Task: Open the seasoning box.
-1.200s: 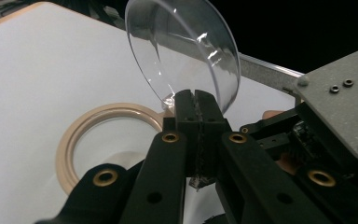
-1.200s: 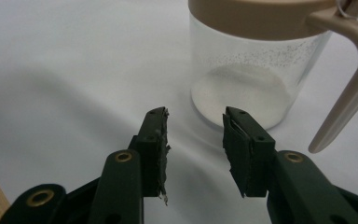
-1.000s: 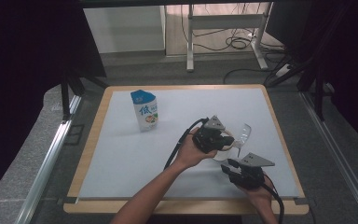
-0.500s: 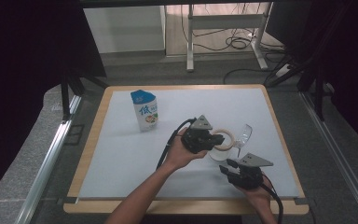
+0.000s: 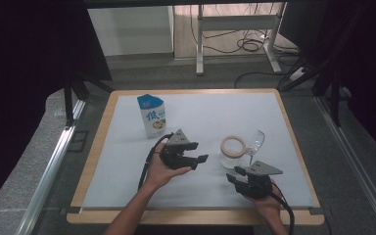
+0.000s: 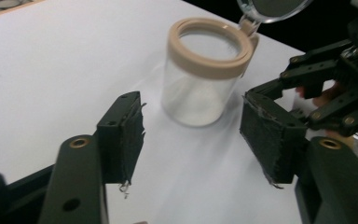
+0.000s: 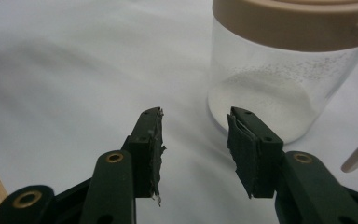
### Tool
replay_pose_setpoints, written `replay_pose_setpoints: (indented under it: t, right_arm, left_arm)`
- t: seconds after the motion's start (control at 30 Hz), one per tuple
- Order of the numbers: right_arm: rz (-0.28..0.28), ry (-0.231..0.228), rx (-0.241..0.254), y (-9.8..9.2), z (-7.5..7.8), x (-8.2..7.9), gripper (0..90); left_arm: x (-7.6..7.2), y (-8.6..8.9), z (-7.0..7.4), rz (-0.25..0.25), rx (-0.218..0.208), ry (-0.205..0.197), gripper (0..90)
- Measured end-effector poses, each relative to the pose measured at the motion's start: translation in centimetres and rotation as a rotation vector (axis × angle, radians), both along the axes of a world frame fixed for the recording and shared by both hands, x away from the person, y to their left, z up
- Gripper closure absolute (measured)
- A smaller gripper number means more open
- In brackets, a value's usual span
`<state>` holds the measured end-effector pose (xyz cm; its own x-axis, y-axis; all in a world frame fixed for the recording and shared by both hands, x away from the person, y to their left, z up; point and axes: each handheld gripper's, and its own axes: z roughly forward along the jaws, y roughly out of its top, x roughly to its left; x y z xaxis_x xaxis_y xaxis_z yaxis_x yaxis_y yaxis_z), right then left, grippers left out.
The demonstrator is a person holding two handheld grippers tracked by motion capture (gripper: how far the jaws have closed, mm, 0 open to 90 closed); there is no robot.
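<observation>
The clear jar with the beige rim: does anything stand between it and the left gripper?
Nothing visible does. The left gripper is open and faces the jar across bare white table. The right gripper waits at the side.

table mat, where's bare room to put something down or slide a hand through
Free: the far right of the mat beyond the jar, and the left strip below the carton. Crowded: the near right, where the jar, its open lid, the left gripper and the right gripper sit close together.
</observation>
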<state>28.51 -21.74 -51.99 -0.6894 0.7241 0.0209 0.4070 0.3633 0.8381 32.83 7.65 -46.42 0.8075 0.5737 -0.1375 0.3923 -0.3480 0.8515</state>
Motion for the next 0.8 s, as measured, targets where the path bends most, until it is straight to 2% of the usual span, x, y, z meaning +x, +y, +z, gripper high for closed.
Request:
replay_pose_setpoints:
  t: [0.07,0.13,0.23,0.3,0.5,0.6,0.73,0.8]
  right_arm:
    - [0.004,-0.001,0.005,0.1,0.0,0.0,55.5]
    - [0.008,-0.002,-0.004,0.3,-0.1,0.0,55.4]
    - [0.011,-0.002,-0.001,0.4,-0.1,0.0,55.3]
    - [0.013,-0.005,-0.005,0.5,-0.1,0.0,55.2]
    - [0.014,-0.007,-0.010,0.6,-0.2,0.0,54.9]
    - [0.018,-0.010,-0.015,0.8,-0.3,0.0,54.5]
    - [0.016,-0.011,-0.016,0.8,-0.3,0.0,54.4]
    - [0.016,-0.013,-0.015,0.8,-0.3,0.0,54.2]
  left_arm:
    - [-0.1,0.4,-0.2,0.006,0.004,-0.003,35.5]
    - [-0.5,1.5,-0.6,0.025,0.004,-0.008,34.5]
    - [-0.7,2.2,-1.0,0.041,0.000,-0.011,35.6]
    - [-1.0,3.1,-1.5,0.057,0.012,-0.020,35.6]
    - [-1.6,4.3,-2.5,0.065,0.046,-0.001,33.4]
    - [-1.9,5.4,-3.1,0.103,0.073,0.010,33.3]
    - [-2.0,6.3,-3.5,0.135,0.077,0.014,34.9]
    - [-2.1,7.0,-3.6,0.175,0.090,0.003,36.7]
